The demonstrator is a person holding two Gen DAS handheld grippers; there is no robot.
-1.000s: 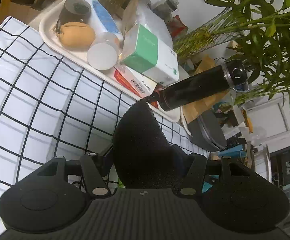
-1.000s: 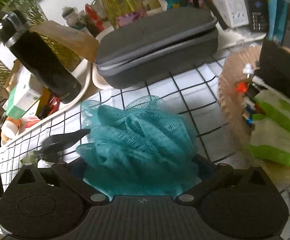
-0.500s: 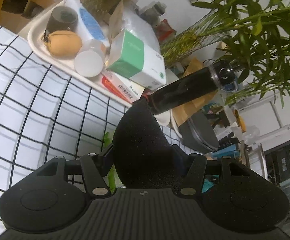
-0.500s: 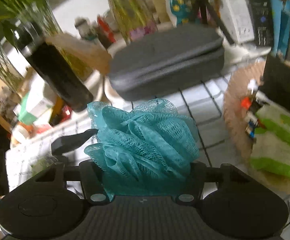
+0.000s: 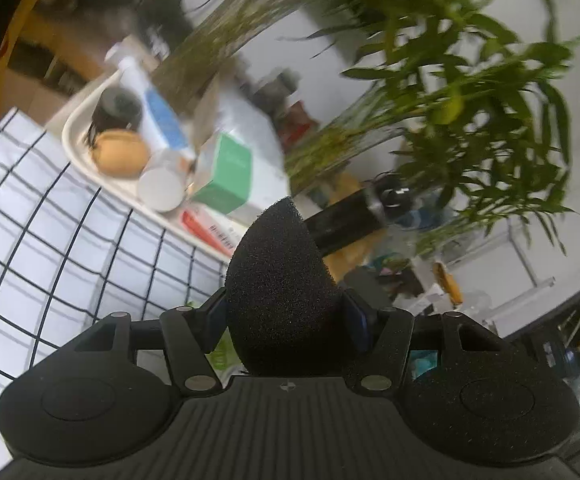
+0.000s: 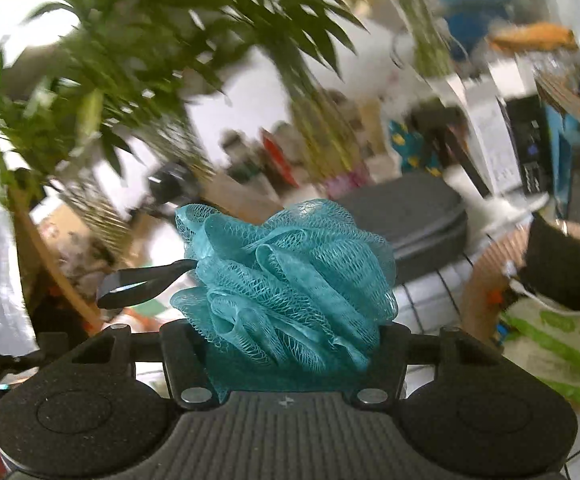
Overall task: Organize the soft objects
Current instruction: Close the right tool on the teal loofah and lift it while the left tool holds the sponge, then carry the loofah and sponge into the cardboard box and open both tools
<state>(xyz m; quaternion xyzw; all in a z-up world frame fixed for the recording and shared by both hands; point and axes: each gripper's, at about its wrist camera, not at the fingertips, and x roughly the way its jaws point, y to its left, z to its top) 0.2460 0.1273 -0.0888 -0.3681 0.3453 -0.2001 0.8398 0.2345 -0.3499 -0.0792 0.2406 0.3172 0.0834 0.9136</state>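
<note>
So both pickups look done — my left gripper is clenched on the black sponge, my right gripper on the teal mesh puff, its fingers having just closed, both clear of the checked bench; placing them remains.

The sponge was black; the mesh pouf was teal. The cloth was white with a dark grid. At ten o'clock, a cream tray held a green-and-white box.
</note>
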